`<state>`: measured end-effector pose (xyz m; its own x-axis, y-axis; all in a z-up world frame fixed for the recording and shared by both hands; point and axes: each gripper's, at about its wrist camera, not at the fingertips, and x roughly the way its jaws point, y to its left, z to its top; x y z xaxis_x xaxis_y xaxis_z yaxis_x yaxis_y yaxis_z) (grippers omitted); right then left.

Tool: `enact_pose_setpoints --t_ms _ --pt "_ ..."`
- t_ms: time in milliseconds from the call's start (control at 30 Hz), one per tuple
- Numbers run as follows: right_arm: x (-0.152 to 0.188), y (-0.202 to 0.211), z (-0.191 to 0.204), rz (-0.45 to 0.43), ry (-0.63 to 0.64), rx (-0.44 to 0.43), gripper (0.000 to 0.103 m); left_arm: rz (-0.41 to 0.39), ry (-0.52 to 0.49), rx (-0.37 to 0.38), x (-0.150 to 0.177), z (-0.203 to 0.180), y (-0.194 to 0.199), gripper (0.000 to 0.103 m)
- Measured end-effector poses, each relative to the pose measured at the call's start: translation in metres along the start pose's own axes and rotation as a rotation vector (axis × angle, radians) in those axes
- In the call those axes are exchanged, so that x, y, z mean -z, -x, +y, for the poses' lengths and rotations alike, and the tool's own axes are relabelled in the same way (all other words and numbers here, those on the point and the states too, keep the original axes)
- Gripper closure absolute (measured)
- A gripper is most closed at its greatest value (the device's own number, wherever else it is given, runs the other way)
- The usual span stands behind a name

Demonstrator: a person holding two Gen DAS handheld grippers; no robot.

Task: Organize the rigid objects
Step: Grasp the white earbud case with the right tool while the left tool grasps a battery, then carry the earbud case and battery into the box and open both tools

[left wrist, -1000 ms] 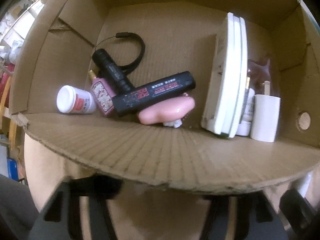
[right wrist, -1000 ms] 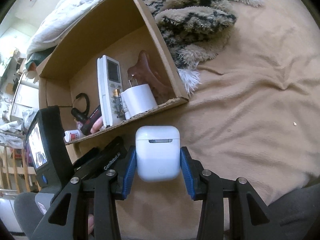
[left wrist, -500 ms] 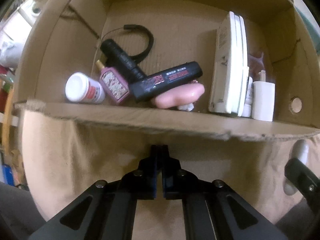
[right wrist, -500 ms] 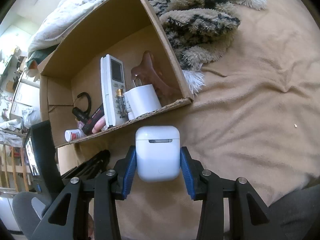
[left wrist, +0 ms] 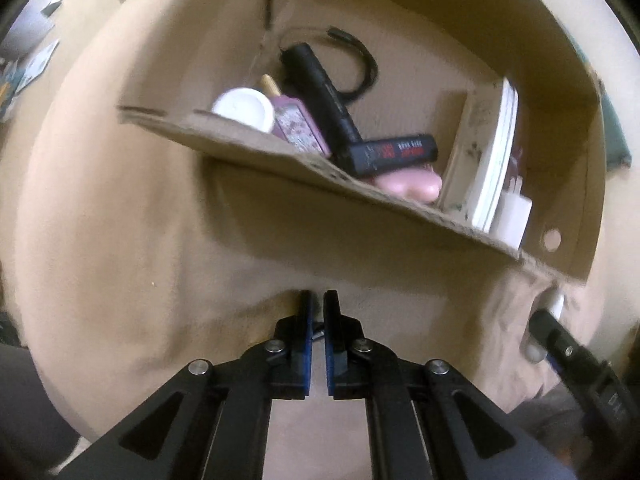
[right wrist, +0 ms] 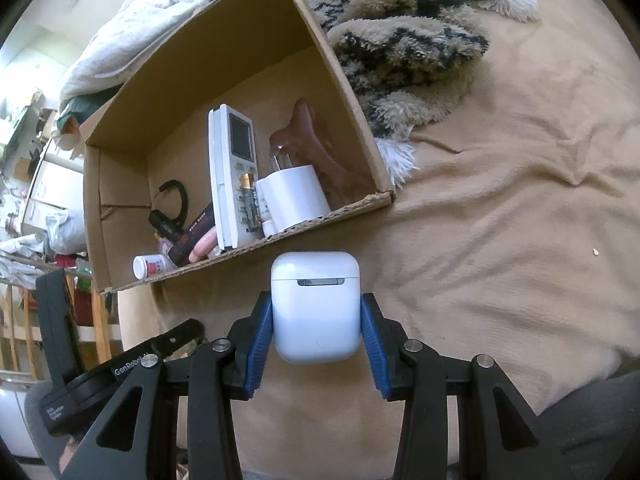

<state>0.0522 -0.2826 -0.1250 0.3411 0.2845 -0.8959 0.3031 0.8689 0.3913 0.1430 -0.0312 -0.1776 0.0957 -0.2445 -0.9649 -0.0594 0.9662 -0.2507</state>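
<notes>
An open cardboard box [right wrist: 240, 52] lies on a tan bedsheet [right wrist: 500, 200]. It holds a white remote [right wrist: 232, 172], a white charger [right wrist: 294, 196], a brown hair claw [right wrist: 308, 148], a black flashlight [left wrist: 324, 96], a black-and-red tube [left wrist: 394, 154], a pink piece [left wrist: 408, 186], a perfume bottle [left wrist: 298, 128] and a white jar [left wrist: 244, 110]. My right gripper [right wrist: 316, 312] is shut on a white earbud case [right wrist: 314, 280], just in front of the box's near wall. My left gripper [left wrist: 316, 300] is shut with nothing in it, over the sheet short of the box [left wrist: 360, 216].
A shaggy patterned throw [right wrist: 408, 36] lies behind and to the right of the box, and white bedding [right wrist: 132, 40] is piled behind it. Cluttered shelves and furniture stand beyond the bed's left edge. The left gripper's body [right wrist: 120, 368] shows low on the left in the right wrist view.
My left gripper has drawn back from over the box to the sheet in front of it, tilted, and its jaws have come together. The right gripper and the earbud case have stayed put.
</notes>
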Motion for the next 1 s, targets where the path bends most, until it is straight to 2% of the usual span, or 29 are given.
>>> enact_pose_setpoints --t_ms 33,67,100,133,167,233,433,500,533,567,633,833,867,1000 --pt "0.000 0.000 -0.001 0.000 -0.003 -0.002 0.058 0.013 -0.011 -0.025 0.001 -0.001 0.000 0.091" --pt "0.000 0.001 -0.002 -0.001 -0.006 -0.004 0.058 0.012 -0.017 -0.045 -0.001 -0.006 0.001 0.076" --pt "0.000 0.001 -0.002 -0.001 -0.006 -0.005 0.058 0.000 -0.020 -0.072 0.000 -0.007 0.003 0.068" --pt "0.000 0.001 -0.001 -0.001 -0.006 -0.006 0.058 -0.014 -0.017 -0.089 0.000 -0.009 0.005 0.050" --pt "0.000 0.001 -0.001 0.000 -0.005 -0.007 0.058 -0.042 -0.003 -0.114 0.001 -0.008 0.009 0.039" --pt "0.000 0.000 0.001 0.003 0.002 -0.008 0.058 -0.068 0.016 -0.142 0.003 -0.009 0.011 0.038" --pt "0.001 0.000 0.002 0.005 0.010 -0.004 0.058 -0.019 0.106 -0.226 0.011 0.002 -0.008 0.038" --pt "0.001 0.001 0.000 0.004 0.005 -0.005 0.058 -0.035 0.112 -0.257 0.017 -0.002 -0.011 0.039" --pt "0.001 0.001 0.000 0.004 0.006 -0.004 0.058 -0.043 0.104 -0.269 0.009 0.000 -0.012 0.042" --pt "0.002 0.001 0.001 0.005 0.008 -0.003 0.058 -0.053 0.094 -0.273 0.019 -0.011 -0.017 0.052" --pt "0.002 -0.001 0.002 0.008 0.014 -0.001 0.058 -0.070 0.069 -0.274 0.025 -0.019 -0.019 0.063" --pt "0.004 0.000 0.004 0.008 0.021 -0.007 0.058 -0.073 0.042 -0.269 0.034 -0.026 -0.017 0.064" --pt "0.005 0.000 0.004 0.009 0.025 -0.009 0.058 -0.073 0.038 -0.273 0.046 -0.037 -0.010 0.064" --pt "0.008 0.004 0.010 0.012 0.056 -0.023 0.058 -0.095 0.008 -0.266 0.041 -0.040 0.016 0.064"
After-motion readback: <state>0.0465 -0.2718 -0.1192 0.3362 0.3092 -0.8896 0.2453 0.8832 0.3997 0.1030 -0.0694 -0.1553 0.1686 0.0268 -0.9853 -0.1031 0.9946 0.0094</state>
